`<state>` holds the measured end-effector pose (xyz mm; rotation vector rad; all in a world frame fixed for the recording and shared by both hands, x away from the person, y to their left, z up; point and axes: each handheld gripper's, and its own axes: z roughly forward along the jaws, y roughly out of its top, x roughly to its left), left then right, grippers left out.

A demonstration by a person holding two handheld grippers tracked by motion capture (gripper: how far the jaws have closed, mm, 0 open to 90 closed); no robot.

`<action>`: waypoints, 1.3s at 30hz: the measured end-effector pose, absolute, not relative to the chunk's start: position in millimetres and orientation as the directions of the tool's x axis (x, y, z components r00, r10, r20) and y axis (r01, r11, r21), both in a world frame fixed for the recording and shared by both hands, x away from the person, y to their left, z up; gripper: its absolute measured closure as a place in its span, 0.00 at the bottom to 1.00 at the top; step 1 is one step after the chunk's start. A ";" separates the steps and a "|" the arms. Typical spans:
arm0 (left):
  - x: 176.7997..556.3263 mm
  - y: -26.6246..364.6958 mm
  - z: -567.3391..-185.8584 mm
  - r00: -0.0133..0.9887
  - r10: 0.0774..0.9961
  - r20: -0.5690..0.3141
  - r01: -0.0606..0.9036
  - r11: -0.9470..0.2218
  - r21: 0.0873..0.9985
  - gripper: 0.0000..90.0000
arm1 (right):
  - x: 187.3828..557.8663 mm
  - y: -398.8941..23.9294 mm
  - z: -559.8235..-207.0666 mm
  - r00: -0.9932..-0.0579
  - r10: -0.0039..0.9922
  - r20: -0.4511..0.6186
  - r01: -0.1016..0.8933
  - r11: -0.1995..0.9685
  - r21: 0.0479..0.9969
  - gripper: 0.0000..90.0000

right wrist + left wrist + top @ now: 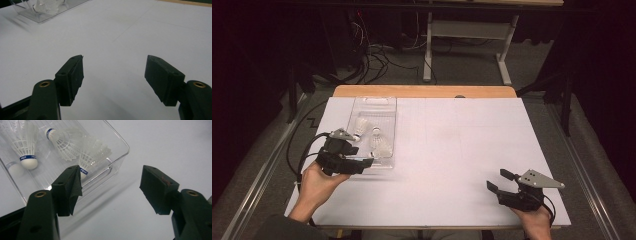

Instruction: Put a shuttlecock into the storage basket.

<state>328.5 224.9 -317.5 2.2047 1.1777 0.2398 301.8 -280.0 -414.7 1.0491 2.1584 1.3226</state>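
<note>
A clear plastic tray (388, 107) lies on the left part of the white table sheet (452, 150) and holds several white shuttlecocks (380, 143). My left gripper (364, 156) hovers at the tray's near end, open, with nothing between its fingers. In the left gripper view the gripper (111, 173) frames the tray's corner (122, 142). One shuttlecock (26, 147) stands cork-down beside two others (75, 147) lying together. My right gripper (498, 180) rests low at the near right of the sheet, open and empty. In the right gripper view it (115, 60) faces bare sheet, with the tray (40, 15) far off.
The sheet covers most of a wooden table whose back edge (427, 91) shows beyond it. Cables (377, 60) and a desk frame (472, 30) stand on the floor behind. A black cable (297, 150) loops off the table's left side from my left gripper.
</note>
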 end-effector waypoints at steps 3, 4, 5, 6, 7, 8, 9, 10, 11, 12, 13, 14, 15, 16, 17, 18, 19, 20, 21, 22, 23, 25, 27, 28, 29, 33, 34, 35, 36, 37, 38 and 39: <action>326.7 224.6 -318.6 0.588 0.798 -0.129 0.685 -0.407 0.604 0.38 | 301.7 -280.0 -414.7 -0.639 0.768 0.047 0.391 0.271 0.880 0.36; 326.1 224.3 -319.1 0.589 0.798 -0.131 0.685 -0.406 0.605 0.38 | 301.7 -280.0 -414.7 -0.639 0.768 0.047 0.390 0.271 0.880 0.36; 325.7 224.2 -319.4 0.589 0.797 -0.132 0.685 -0.406 0.605 0.38 | 301.7 -280.1 -414.7 -0.640 0.767 0.048 0.391 0.271 0.880 0.36; 325.3 224.2 -320.0 0.590 0.796 -0.134 0.684 -0.406 0.606 0.38 | 301.7 -280.2 -414.7 -0.640 0.767 0.047 0.391 0.272 0.879 0.36; 325.0 224.1 -320.4 0.590 0.796 -0.135 0.684 -0.404 0.608 0.38 | 301.8 -280.2 -414.8 -0.639 0.768 0.047 0.391 0.271 0.880 0.36; 324.7 224.3 -320.5 0.591 0.795 -0.136 0.684 -0.405 0.607 0.38 | 301.8 -280.2 -414.7 -0.639 0.768 0.048 0.391 0.271 0.880 0.36; 324.3 224.5 -320.7 0.591 0.794 -0.141 0.685 -0.402 0.608 0.38 | 301.8 -280.2 -414.7 -0.639 0.768 0.048 0.391 0.271 0.880 0.36; 323.9 224.7 -321.0 0.591 0.793 -0.145 0.685 -0.400 0.609 0.38 | 301.8 -280.2 -414.7 -0.639 0.768 0.048 0.391 0.271 0.880 0.36; 323.5 225.0 -321.5 0.593 0.790 -0.152 0.685 -0.397 0.611 0.38 | 301.8 -280.1 -414.7 -0.639 0.767 0.048 0.391 0.271 0.880 0.36; 323.2 225.1 -321.7 0.594 0.789 -0.157 0.686 -0.394 0.612 0.38 | 301.8 -280.1 -414.8 -0.639 0.768 0.047 0.391 0.271 0.880 0.36; 322.6 225.3 -322.0 0.595 0.787 -0.162 0.686 -0.392 0.614 0.38 | 301.8 -280.1 -414.8 -0.639 0.767 0.047 0.391 0.271 0.880 0.36; 321.8 225.0 -322.4 0.595 0.787 -0.161 0.684 -0.391 0.616 0.38 | 301.9 -280.1 -414.9 -0.639 0.767 0.048 0.391 0.271 0.879 0.36; 321.0 224.8 -322.4 0.595 0.787 -0.161 0.685 -0.393 0.614 0.38 | 301.9 -280.1 -414.9 -0.639 0.767 0.048 0.392 0.271 0.879 0.36; 319.9 224.5 -322.9 0.598 0.785 -0.162 0.682 -0.392 0.617 0.38 | 301.9 -280.0 -414.8 -0.640 0.767 0.047 0.391 0.272 0.879 0.36; 319.3 224.4 -323.2 0.599 0.784 -0.161 0.680 -0.393 0.619 0.38 | 301.9 -280.0 -414.8 -0.640 0.767 0.047 0.390 0.272 0.880 0.36; 317.9 223.9 -323.8 0.599 0.784 -0.163 0.680 -0.390 0.621 0.38 | 301.8 -279.9 -414.8 -0.640 0.767 0.047 0.391 0.272 0.879 0.36; 317.2 223.9 -323.9 0.601 0.783 -0.162 0.679 -0.393 0.620 0.38 | 301.8 -279.9 -414.8 -0.640 0.767 0.047 0.390 0.272 0.880 0.36; 316.3 223.5 -324.8 0.604 0.780 -0.161 0.674 -0.393 0.626 0.38 | 301.7 -279.9 -414.7 -0.640 0.767 0.047 0.391 0.272 0.879 0.36; 315.6 223.3 -325.2 0.604 0.780 -0.161 0.674 -0.393 0.626 0.38 | 301.7 -279.9 -414.7 -0.640 0.767 0.047 0.391 0.272 0.879 0.36; 315.0 223.3 -325.9 0.606 0.779 -0.162 0.674 -0.394 0.625 0.38 | 301.8 -279.9 -414.8 -0.640 0.767 0.047 0.390 0.272 0.880 0.36; 314.6 223.4 -326.3 0.608 0.778 -0.161 0.673 -0.396 0.624 0.38 | 301.8 -279.9 -414.8 -0.640 0.767 0.046 0.391 0.273 0.879 0.36; 313.5 223.3 -327.8 0.604 0.779 -0.169 0.677 -0.389 0.625 0.38 | 301.7 -279.8 -414.7 -0.639 0.767 0.046 0.391 0.272 0.879 0.36; 312.9 223.9 -328.9 0.607 0.776 -0.172 0.673 -0.387 0.630 0.38 | 301.7 -279.7 -414.7 -0.640 0.767 0.046 0.391 0.273 0.879 0.36; 312.1 224.2 -329.2 0.605 0.777 -0.173 0.674 -0.384 0.631 0.37 | 301.7 -279.7 -414.7 -0.640 0.767 0.046 0.391 0.273 0.879 0.36; 311.5 224.4 -329.6 0.605 0.776 -0.176 0.674 -0.382 0.632 0.37 | 301.7 -279.7 -414.7 -0.640 0.767 0.046 0.391 0.273 0.879 0.36; 309.1 224.6 -331.6 0.607 0.775 -0.177 0.670 -0.379 0.638 0.37 | 301.7 -279.7 -414.7 -0.640 0.767 0.046 0.391 0.273 0.879 0.36; 308.3 224.6 -332.7 0.608 0.772 -0.182 0.669 -0.375 0.641 0.37 | 301.7 -279.7 -414.7 -0.640 0.767 0.046 0.390 0.273 0.879 0.36; 307.2 224.7 -333.3 0.607 0.774 -0.181 0.667 -0.373 0.645 0.37 | 301.6 -279.7 -414.6 -0.640 0.767 0.046 0.390 0.273 0.879 0.36; 306.7 224.4 -334.7 0.608 0.771 -0.188 0.667 -0.369 0.647 0.37 | 301.6 -279.7 -414.5 -0.640 0.767 0.046 0.390 0.272 0.880 0.36; 305.9 224.6 -335.7 0.609 0.770 -0.190 0.668 -0.368 0.647 0.37 | 301.6 -279.7 -414.5 -0.640 0.767 0.046 0.389 0.273 0.880 0.36; 305.4 224.7 -336.2 0.609 0.769 -0.192 0.667 -0.367 0.648 0.37 | 301.6 -279.7 -414.6 -0.640 0.767 0.046 0.390 0.273 0.880 0.36; 304.8 224.6 -336.9 0.610 0.769 -0.193 0.667 -0.366 0.649 0.37 | 301.6 -279.7 -414.6 -0.640 0.767 0.046 0.390 0.273 0.879 0.36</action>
